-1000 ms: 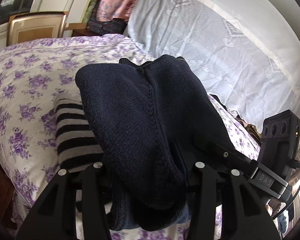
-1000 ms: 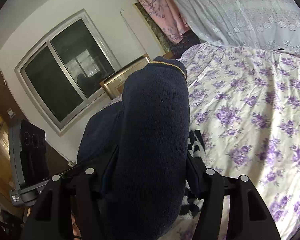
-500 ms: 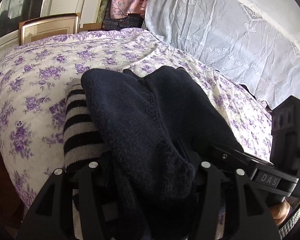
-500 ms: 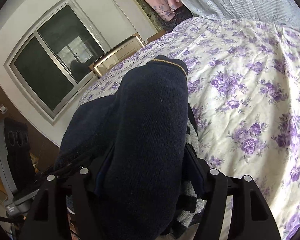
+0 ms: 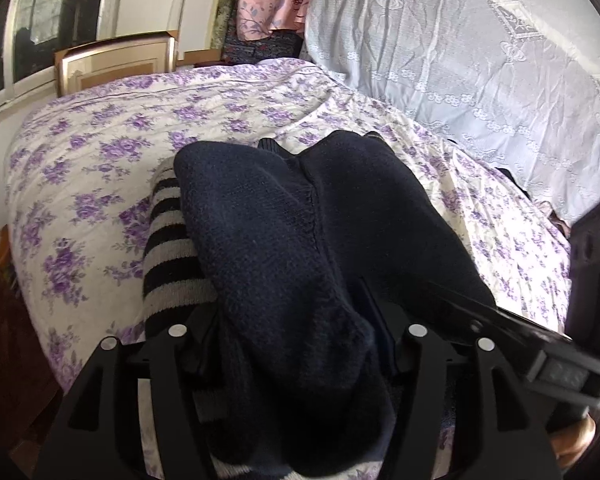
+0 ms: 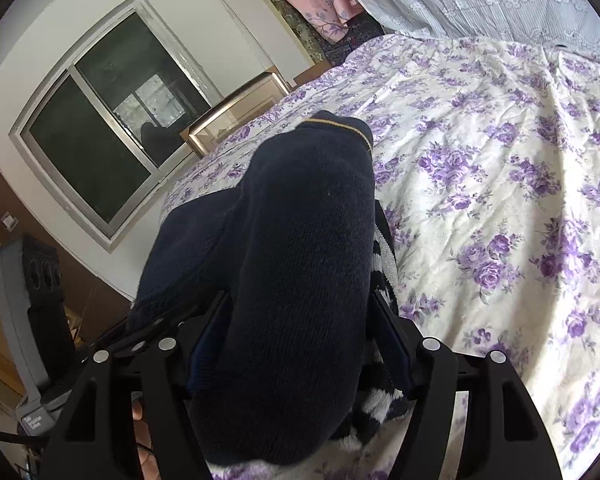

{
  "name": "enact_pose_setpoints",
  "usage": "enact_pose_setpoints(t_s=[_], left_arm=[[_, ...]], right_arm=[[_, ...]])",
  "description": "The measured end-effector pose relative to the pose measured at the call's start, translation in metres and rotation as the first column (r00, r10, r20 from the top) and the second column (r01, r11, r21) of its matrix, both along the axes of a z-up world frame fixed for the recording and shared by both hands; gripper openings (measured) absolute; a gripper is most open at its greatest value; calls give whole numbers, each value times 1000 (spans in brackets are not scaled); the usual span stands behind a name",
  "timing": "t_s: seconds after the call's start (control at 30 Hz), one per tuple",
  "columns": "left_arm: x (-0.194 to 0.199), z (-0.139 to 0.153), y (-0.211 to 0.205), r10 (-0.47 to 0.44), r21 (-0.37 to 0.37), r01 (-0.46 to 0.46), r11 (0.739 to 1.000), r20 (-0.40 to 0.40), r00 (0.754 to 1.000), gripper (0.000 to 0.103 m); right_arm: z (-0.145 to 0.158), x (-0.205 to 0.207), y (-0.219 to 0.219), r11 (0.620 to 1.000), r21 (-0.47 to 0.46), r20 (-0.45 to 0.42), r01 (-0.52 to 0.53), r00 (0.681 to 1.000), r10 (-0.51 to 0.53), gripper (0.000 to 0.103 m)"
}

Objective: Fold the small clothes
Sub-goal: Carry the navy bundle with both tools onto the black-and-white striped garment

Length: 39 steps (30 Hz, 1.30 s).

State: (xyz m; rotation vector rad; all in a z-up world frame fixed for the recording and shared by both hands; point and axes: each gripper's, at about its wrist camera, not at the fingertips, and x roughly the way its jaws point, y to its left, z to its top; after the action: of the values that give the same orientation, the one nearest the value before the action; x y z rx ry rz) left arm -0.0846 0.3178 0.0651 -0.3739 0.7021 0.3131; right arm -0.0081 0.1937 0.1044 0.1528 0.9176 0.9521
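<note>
1. Left gripper (image 5: pixel 296 344): fingers (image 5: pixel 380 332) spread to either side of a thick fold of the dark navy knitted garment (image 5: pixel 300 248); jaws just been opening, cloth between them, though whether the pads press on it cannot be told.
2. Beneath the navy knit, on its left side, a black-and-grey striped knitted piece (image 5: pixel 168 264), ribbed and soft, resting near the bed's near edge.
3. Both pieces bundled on the bed with the white sheet printed with purple roses (image 5: pixel 100 168), wrinkled and thin.
4. Right gripper (image 6: pixel 300 336): fingers (image 6: pixel 388 320) set wide around a rounded hump of the same navy knit, fine and fuzzy, with a thin gold line at its far hem; jaws been opening here too; squeeze not discernible.
5. Progress, as a judgement: fold doubled over and being laid down; release, flattening and squaring of edges left.
</note>
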Motion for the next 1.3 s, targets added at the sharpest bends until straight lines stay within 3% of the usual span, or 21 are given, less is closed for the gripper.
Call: enact_pose_setpoints(t_s=[0.23,0.53,0.63,0.77,0.93,0.97,1.0,1.07,1.13,1.23,1.3], left_arm=[[-15,4,-19,51,104,-46,993,-44,998,77],[-36,5,-32,108,134,-96,986,-81,991,85],[-38,2,-29,134,117,-124,985,-86,987,91],[-44,4,-16,150,17,-149,989,-90,985,92],[-35,-1,-18,145,52,-139,989,-126,981,95],[-37,1,-16,144,13,-143,990,-118,982,93],[-42,5,-17,131,-22,-133,991,-97,987,83],[-50,26,-24,110,33,-108,994,-38,993,82],[-53,49,-28,145,133,-145,981,4,989,82],[-42,70,-14,157,124,-160,979,37,987,82],[-20,74,-4,171,152,-172,973,19,985,82]], right_arm=[[7,-26,-16,999,-40,104,-9,994,13,69],[4,-42,-45,1000,-13,81,-25,996,26,69],[3,-42,-44,999,-18,83,-28,996,30,69],[-2,-43,-42,999,-40,87,-33,996,36,69],[-7,-41,-44,998,-45,74,-44,996,48,67],[-5,-43,-46,998,-38,79,-44,996,47,65],[1,-46,-50,999,-17,90,-46,995,48,63],[20,-54,-54,999,13,173,-35,984,33,59],[37,-58,-51,1000,9,250,-19,968,16,42],[48,-48,-27,999,-19,272,-31,962,35,13],[50,-38,-11,999,-43,277,-15,960,26,9]])
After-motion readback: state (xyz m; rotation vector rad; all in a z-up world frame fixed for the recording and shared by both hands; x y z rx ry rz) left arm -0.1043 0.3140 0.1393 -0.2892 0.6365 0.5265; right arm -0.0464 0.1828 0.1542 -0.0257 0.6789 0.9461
